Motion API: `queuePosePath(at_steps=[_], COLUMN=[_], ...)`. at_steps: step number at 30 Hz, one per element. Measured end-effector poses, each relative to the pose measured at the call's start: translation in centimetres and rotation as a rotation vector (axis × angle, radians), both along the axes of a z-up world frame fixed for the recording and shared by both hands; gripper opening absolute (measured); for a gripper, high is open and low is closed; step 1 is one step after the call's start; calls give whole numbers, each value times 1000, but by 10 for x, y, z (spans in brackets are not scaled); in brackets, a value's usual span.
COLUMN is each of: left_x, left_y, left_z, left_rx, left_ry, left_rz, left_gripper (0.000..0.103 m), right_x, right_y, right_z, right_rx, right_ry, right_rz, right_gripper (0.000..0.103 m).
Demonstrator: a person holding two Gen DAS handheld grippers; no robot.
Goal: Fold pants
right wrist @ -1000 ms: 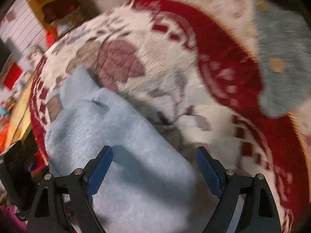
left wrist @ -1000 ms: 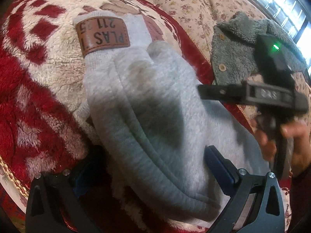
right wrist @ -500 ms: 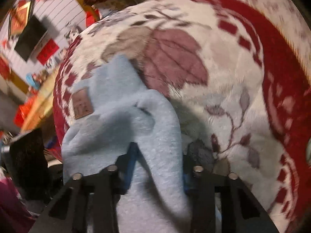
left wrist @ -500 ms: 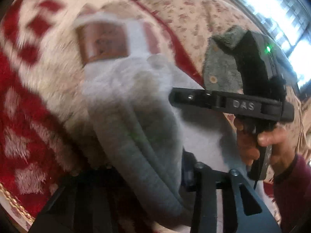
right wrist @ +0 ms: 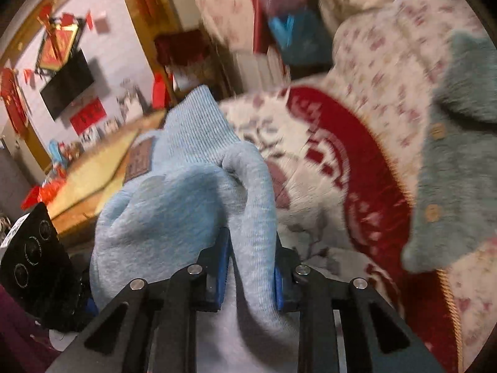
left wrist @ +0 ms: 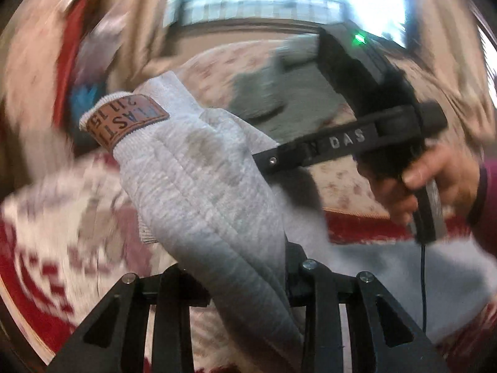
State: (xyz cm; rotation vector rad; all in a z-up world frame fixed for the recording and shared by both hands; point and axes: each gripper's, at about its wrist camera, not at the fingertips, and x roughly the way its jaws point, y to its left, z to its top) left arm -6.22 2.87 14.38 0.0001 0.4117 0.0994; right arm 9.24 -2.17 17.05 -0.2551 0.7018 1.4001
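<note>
The pants (left wrist: 211, 186), pale grey sweat fabric with a brown leather patch (left wrist: 127, 121) sewn by the ribbed band, run up the middle of the left wrist view, lifted off the red and cream blanket (left wrist: 56, 223) beneath them. In the right wrist view the same cloth fills the lower centre, its ribbed band peaking above mid-frame and one thick fold curling over at centre.

The left tongs (left wrist: 248, 286) at the bottom of the left view are pressed together on a bunched length of the pants. The right tongs (right wrist: 251, 264) are likewise pinching a fold, their blue pads (right wrist: 222, 267) tight against the cloth on both sides. At the right of the left view, the right hand (left wrist: 441, 180) grips the black handle of its tool.

Around them, a grey-green fleece garment (right wrist: 453, 161) with buttons lies at the right edge of the right view, on a floral cover (right wrist: 388, 71). A dark screen (right wrist: 66, 85) hangs on the wall at upper left.

As for progress, the pants look already doubled into a thick bundle, so some folding seems done. With both ends held up in the air and the picture smeared by motion, the current fold is probably mid-carry; laying it down flat and smoothing it remain.
</note>
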Motion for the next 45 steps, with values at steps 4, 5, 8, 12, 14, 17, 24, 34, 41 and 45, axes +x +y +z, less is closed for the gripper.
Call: queuePosePath(at_steps=[4, 5, 8, 12, 14, 17, 24, 34, 41, 45], left_x=[-2, -4, -6, 0, 1, 4, -27, -37, -45, -61], left_y=[-70, -81, -116, -146, -160, -165, -169, -132, -101, -86], left_z=[-5, -8, -28, -67, -90, -98, -73, -58, -64, -56], left_rx=[191, 201, 225, 215, 275, 281, 125, 30, 8, 24], left_ry=[10, 14, 56, 184, 228, 245, 200, 197, 227, 207], left_rz=[-126, -156, -253, -356, -379, -396, -519, -404, -321, -285], left_gripper=[30, 30, 30, 30, 30, 55, 86, 87, 87, 87], right_x=[2, 3, 4, 10, 18, 15, -8, -75, -68, -56], right_y=[-64, -82, -141, -216, -253, -303, -368, -292, -204, -203], right_z=[4, 1, -17, -67, -102, -126, -97, -70, -119, -129], right_rx=[19, 11, -15, -96, -171, -155, 32, 117, 35, 118], right_ry=[-32, -34, -17, 117, 231, 331, 384, 507, 491, 594], right_rz=[-97, -138, -275, -467, -589, -704, -907, -577, -596, -603], right_gripper=[45, 61, 83, 84, 84, 83, 84, 94, 91, 30])
